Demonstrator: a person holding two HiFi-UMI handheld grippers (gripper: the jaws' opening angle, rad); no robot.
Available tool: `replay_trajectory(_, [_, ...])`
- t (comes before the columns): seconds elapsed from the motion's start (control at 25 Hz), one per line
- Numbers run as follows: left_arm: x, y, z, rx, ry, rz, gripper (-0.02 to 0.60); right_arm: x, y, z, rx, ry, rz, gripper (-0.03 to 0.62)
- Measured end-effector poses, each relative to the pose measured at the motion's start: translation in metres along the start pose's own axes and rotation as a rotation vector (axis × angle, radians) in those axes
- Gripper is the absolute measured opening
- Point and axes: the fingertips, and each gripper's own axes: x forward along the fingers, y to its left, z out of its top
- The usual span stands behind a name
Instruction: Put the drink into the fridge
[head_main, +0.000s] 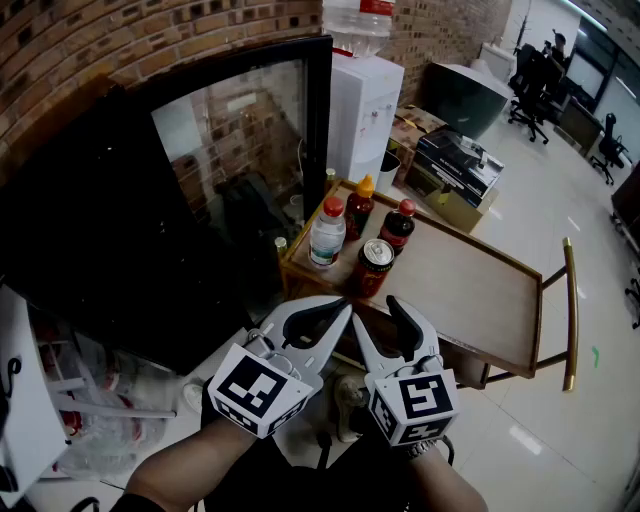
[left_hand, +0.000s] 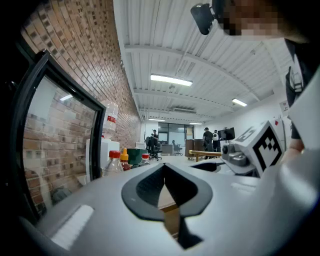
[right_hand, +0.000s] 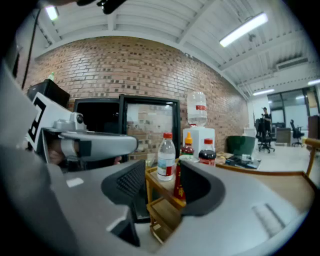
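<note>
Four drinks stand at the near corner of a wooden cart (head_main: 470, 300): a red can (head_main: 374, 267), a clear bottle with a red cap (head_main: 327, 232), an orange-capped dark bottle (head_main: 360, 207) and a red-capped dark bottle (head_main: 398, 226). My right gripper (head_main: 374, 312) is open just short of the can, which shows through the gap in the right gripper view (right_hand: 178, 186). My left gripper (head_main: 345, 305) is beside it, tips together and empty. The black fridge with its glass door (head_main: 240, 150) stands to the left.
A white water dispenser (head_main: 365, 110) stands behind the cart, next to the fridge. Boxes (head_main: 455, 165) lie on the floor beyond. The cart's handle (head_main: 570, 310) is at the right. Office chairs (head_main: 530, 85) and people are far back.
</note>
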Motion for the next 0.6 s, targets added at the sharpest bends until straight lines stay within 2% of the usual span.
replay_trajectory(0.32, [0.012,0.023,-0.005,-0.005,0.011,0.022,0.005,0.037,-0.029,-0.013,0.028,0.053,-0.054,0.304])
replay_trajectory(0.6, [0.025,0.034,-0.006,0.000,0.020,0.024,0.005,0.062,-0.053,-0.022,0.031,0.092,-0.087,0.337])
